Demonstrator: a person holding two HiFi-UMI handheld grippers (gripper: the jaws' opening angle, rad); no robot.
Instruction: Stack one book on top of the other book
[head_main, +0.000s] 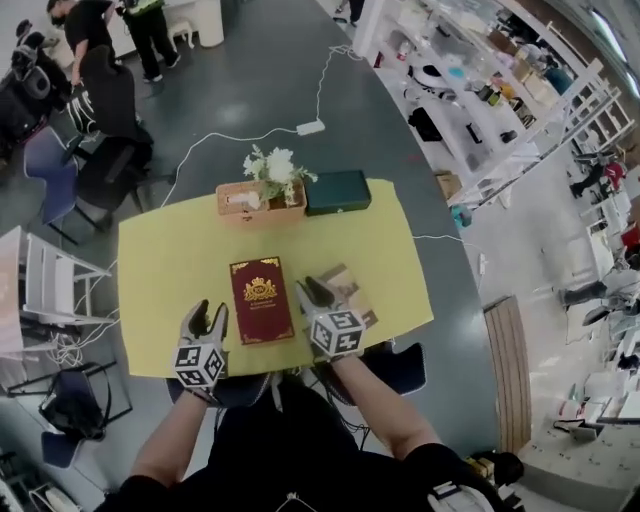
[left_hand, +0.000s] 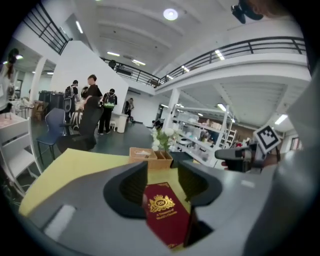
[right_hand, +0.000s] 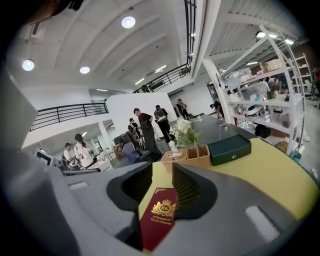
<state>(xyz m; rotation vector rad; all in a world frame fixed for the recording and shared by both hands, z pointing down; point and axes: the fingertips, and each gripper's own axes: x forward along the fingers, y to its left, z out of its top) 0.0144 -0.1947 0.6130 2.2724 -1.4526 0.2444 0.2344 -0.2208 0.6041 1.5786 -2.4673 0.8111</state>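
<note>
1. The left gripper (head_main: 207, 312) hovers with its jaws released and apart, nothing clamped between them. The red book (head_main: 262, 299) lies flat on the yellow surface (head_main: 170, 260), just to their right.
2. The right gripper (head_main: 315, 292) also has its jaws parted and empty, with the red book just to their left.
3. A second book (head_main: 352, 285) lies beneath the right jaws, partly hidden.
4. Well beyond both jaws stand a flower basket (head_main: 262, 200) and a green box (head_main: 338, 192).
</note>
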